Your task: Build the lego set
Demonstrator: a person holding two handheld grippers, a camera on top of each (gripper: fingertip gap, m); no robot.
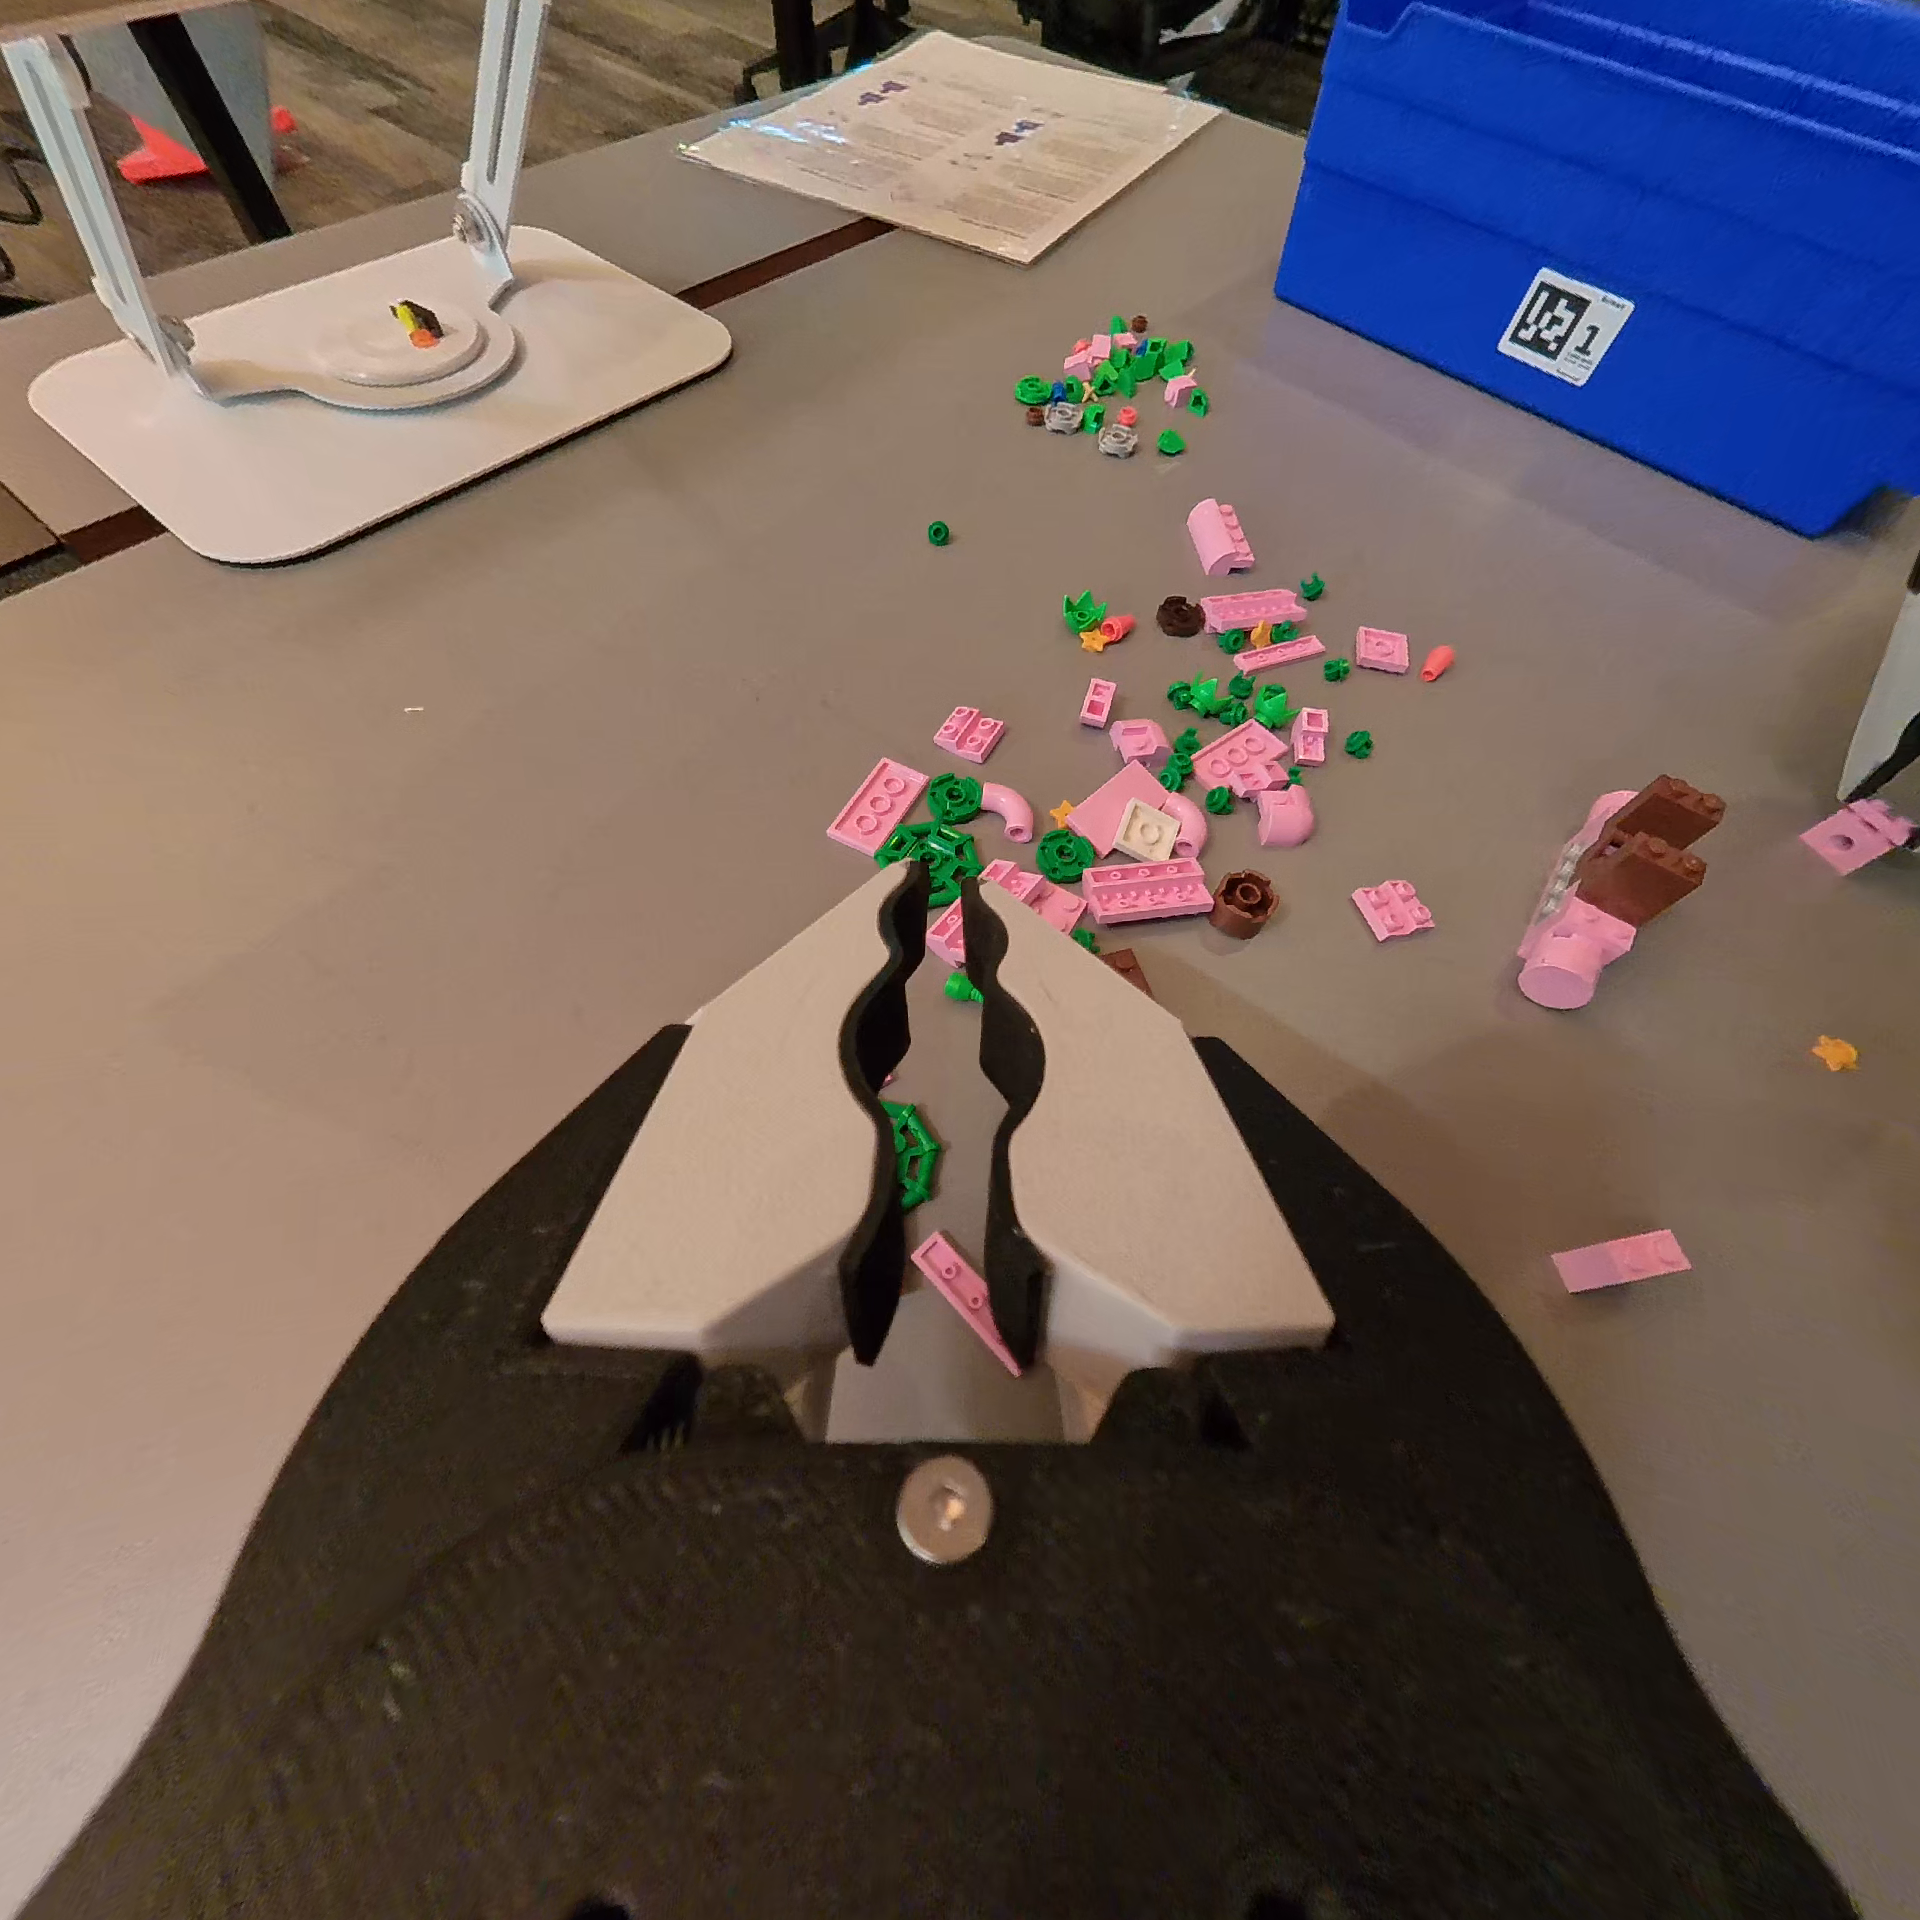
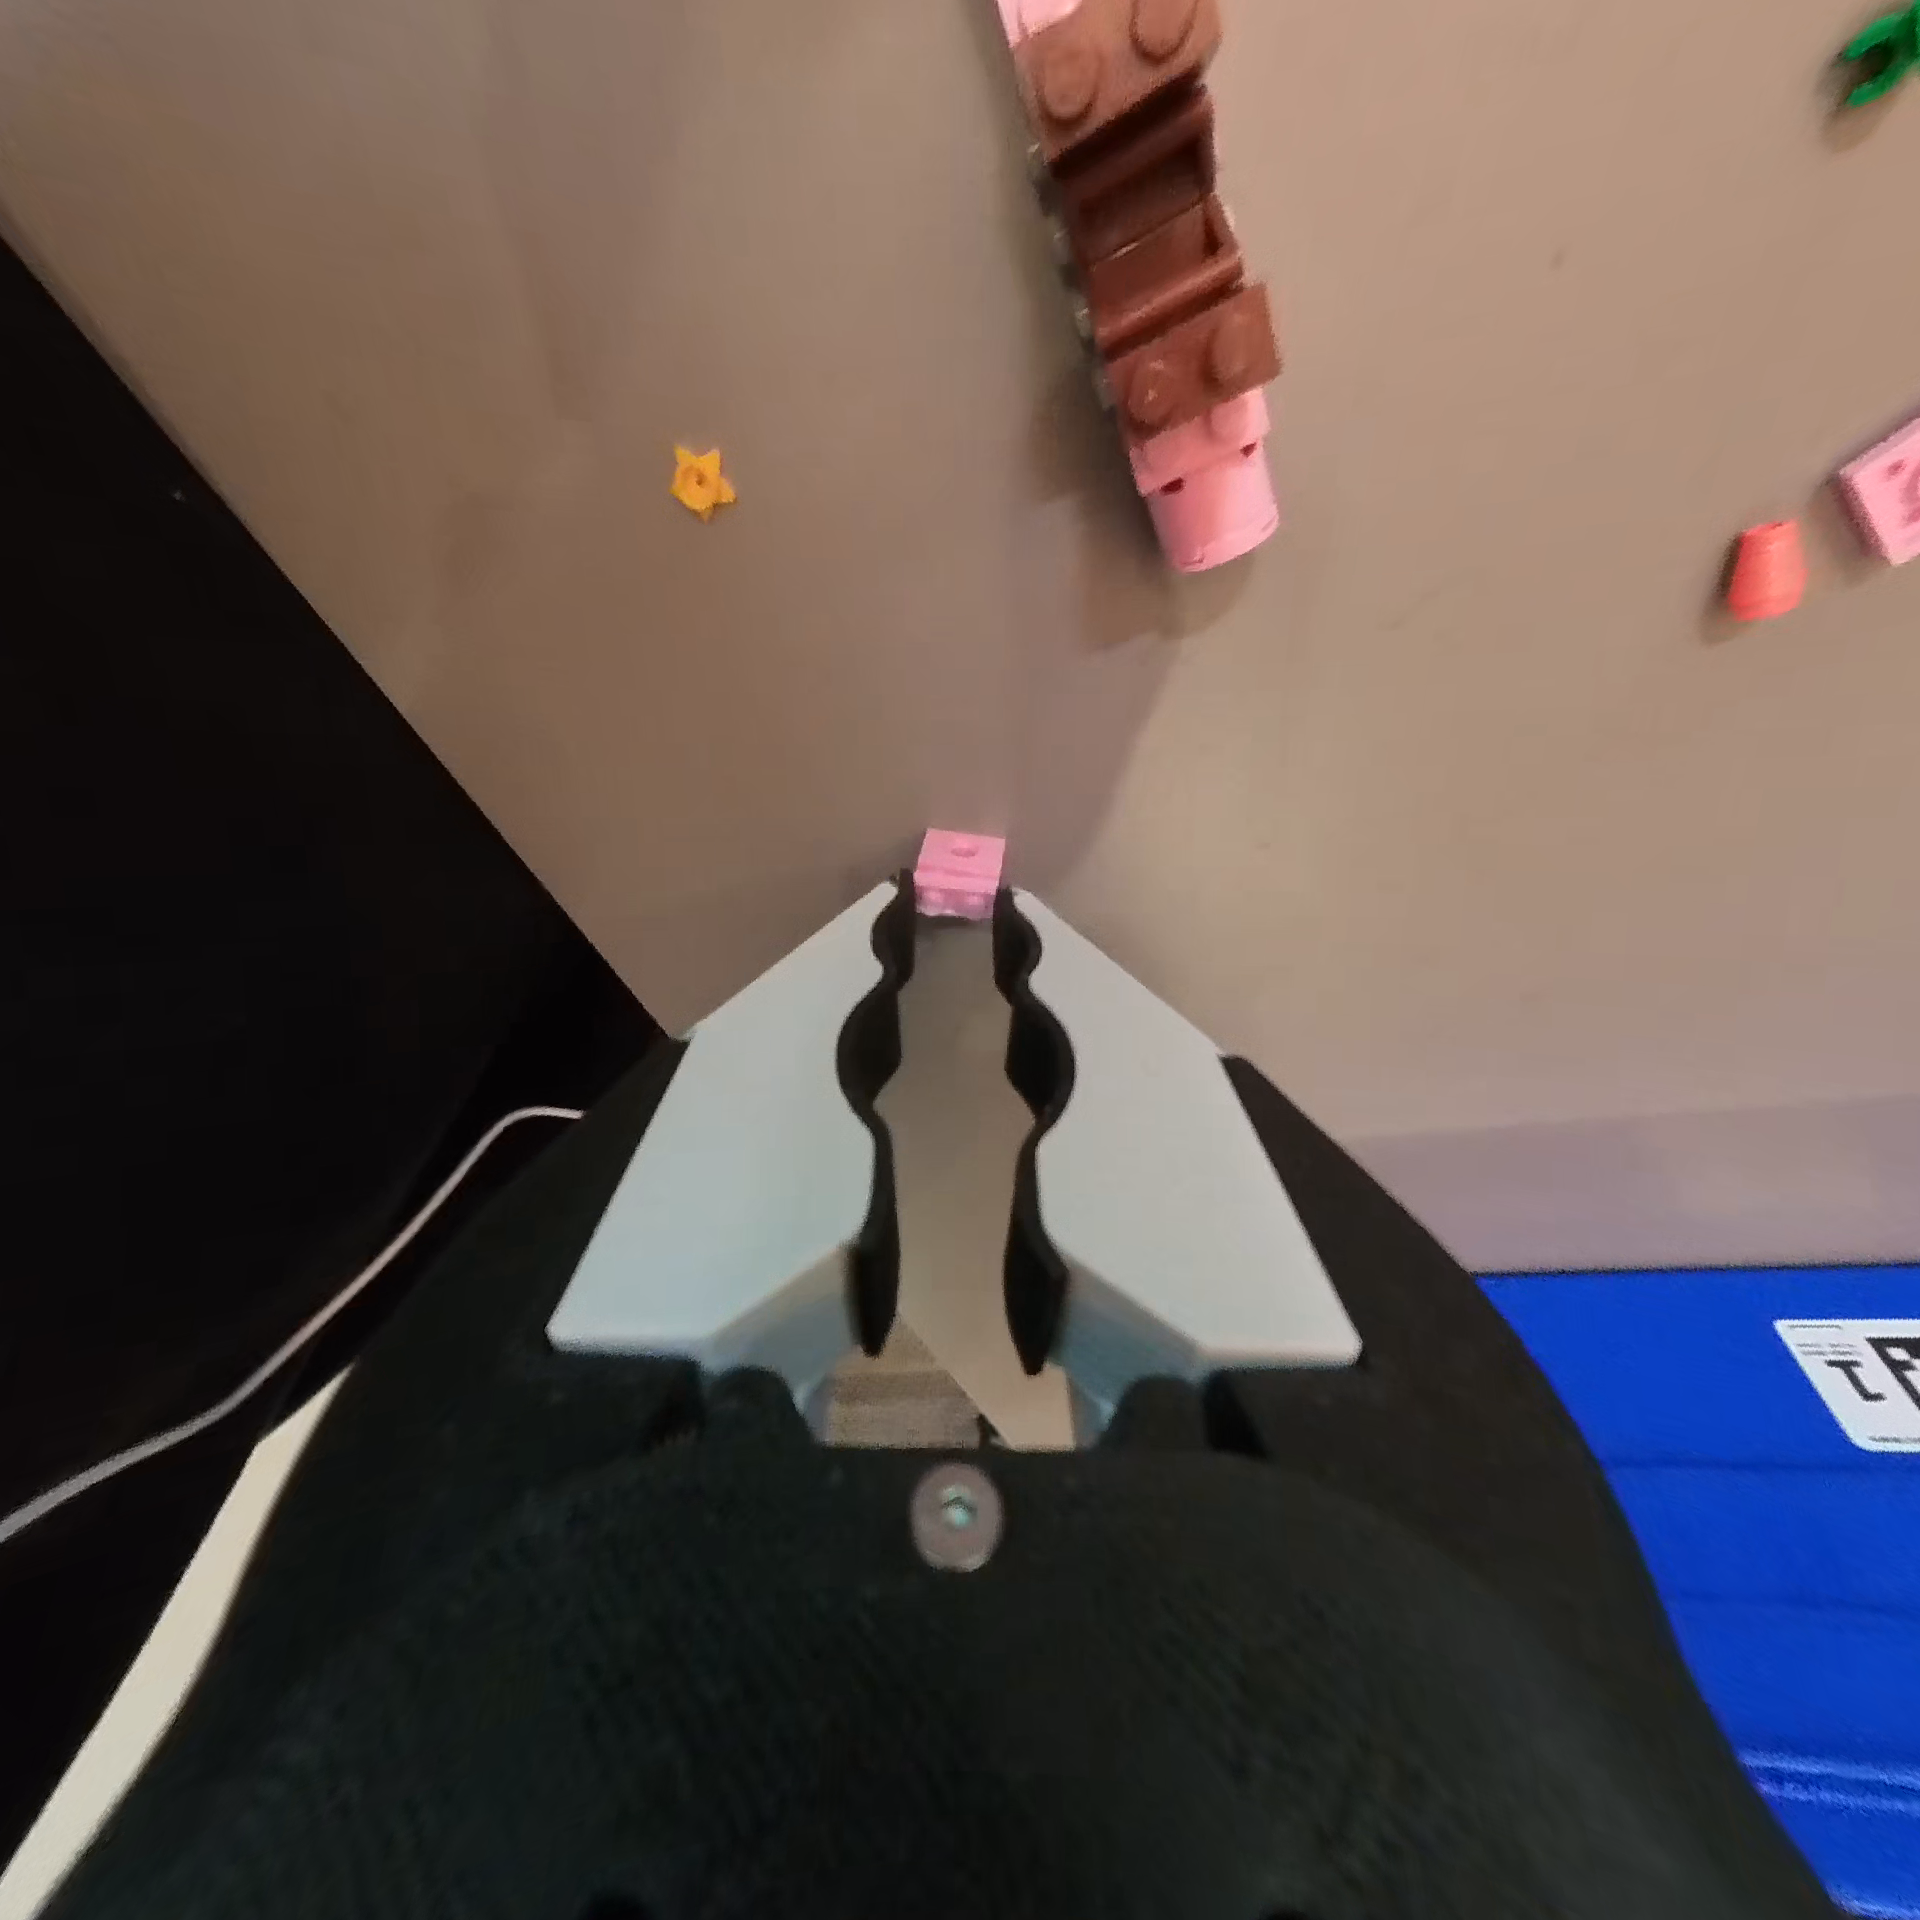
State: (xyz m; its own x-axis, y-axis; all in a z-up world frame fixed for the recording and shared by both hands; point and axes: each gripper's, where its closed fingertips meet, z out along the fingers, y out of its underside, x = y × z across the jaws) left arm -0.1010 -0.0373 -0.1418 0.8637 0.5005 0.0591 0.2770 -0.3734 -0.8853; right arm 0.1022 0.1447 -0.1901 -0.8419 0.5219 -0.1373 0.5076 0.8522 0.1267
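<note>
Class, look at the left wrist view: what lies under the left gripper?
Under the left gripper, through the gap between its jaws, show a green web piece and a pink wedge plate on the table. The gripper body hides whatever else lies beneath.

Each gripper (image 1: 943, 883) (image 2: 954, 896): black textured body, grey fingers, wavy black pads, 1 silver screw.

Bin (image 1: 1621, 208): upper right, on the table (image 1: 416, 831).
Stand (image 1: 395, 416): upper left.
Instruction sheet (image 1: 956, 135): top centre, between them.
Loose bricks (image 1: 1143, 790): centre right.
Partial build (image 1: 1600, 894): right of the bricks.
</note>
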